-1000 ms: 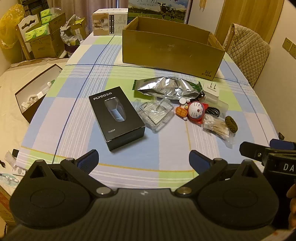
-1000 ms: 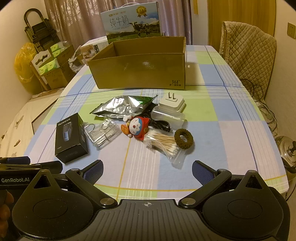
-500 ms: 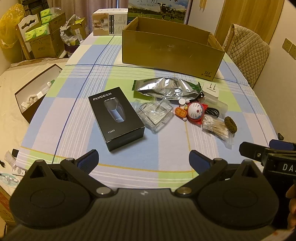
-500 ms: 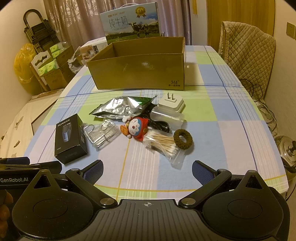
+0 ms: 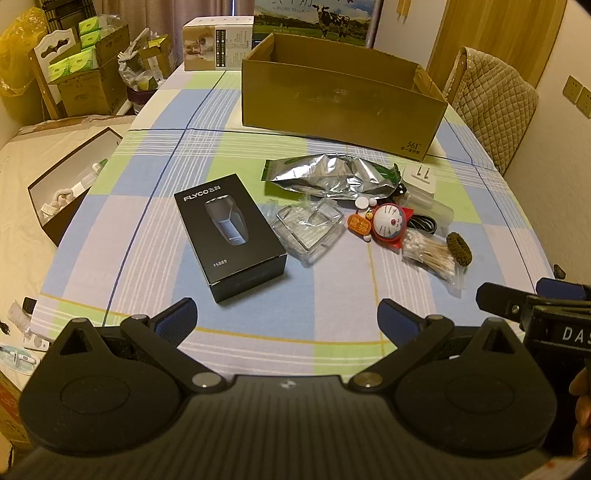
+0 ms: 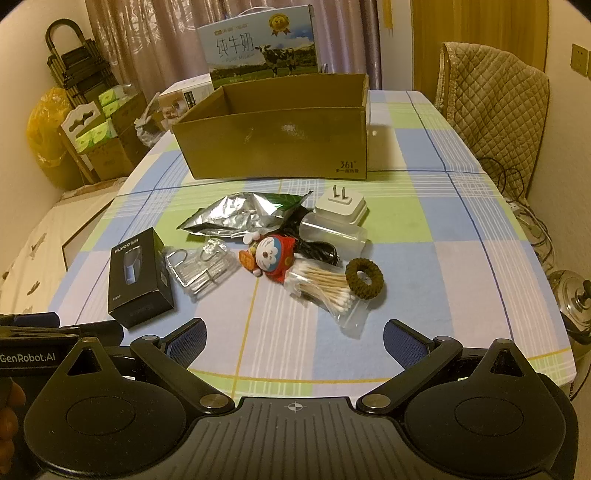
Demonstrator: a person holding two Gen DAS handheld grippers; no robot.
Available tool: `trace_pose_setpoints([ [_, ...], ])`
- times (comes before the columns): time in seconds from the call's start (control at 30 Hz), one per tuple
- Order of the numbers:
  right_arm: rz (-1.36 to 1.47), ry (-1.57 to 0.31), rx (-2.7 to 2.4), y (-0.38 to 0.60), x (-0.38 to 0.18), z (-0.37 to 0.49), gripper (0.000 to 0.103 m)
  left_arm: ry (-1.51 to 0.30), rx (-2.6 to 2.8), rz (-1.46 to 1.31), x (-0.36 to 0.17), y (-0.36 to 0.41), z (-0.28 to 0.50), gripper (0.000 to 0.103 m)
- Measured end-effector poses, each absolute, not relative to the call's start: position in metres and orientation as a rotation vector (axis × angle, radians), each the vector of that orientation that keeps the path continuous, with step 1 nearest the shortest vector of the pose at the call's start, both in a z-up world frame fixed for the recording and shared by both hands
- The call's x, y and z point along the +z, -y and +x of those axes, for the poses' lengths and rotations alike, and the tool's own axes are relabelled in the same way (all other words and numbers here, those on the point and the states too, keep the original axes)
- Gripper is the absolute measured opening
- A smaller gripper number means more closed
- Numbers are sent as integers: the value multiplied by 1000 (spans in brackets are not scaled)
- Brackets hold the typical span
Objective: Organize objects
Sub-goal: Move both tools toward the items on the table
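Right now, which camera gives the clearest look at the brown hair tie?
The right wrist view: the brown hair tie shows as a full ring beside the cotton swabs. In the left wrist view it appears edge-on and foreshortened.

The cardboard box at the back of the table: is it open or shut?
Open. The cardboard box has no top covering it; its inner walls show, though its floor is hidden.

The cardboard box's (image 6: 273,144) floor was hidden behind its front wall. A black cable (image 6: 317,251) lay mostly concealed under the translucent container (image 6: 332,234). The milk carton (image 5: 317,16) was cut off by the top edge.
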State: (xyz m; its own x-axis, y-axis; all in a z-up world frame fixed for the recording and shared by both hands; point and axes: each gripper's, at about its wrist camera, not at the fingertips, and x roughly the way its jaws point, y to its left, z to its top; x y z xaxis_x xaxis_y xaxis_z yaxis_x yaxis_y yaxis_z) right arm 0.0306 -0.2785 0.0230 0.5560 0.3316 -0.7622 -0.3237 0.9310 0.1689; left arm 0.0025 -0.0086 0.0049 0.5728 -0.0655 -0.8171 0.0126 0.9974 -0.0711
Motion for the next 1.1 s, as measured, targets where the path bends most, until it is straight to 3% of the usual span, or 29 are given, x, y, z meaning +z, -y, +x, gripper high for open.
trace_pose_setpoints([
  [1.1,10,-905,382,285,13,36,100,-976,-39,-69,-2,5,8,102],
])
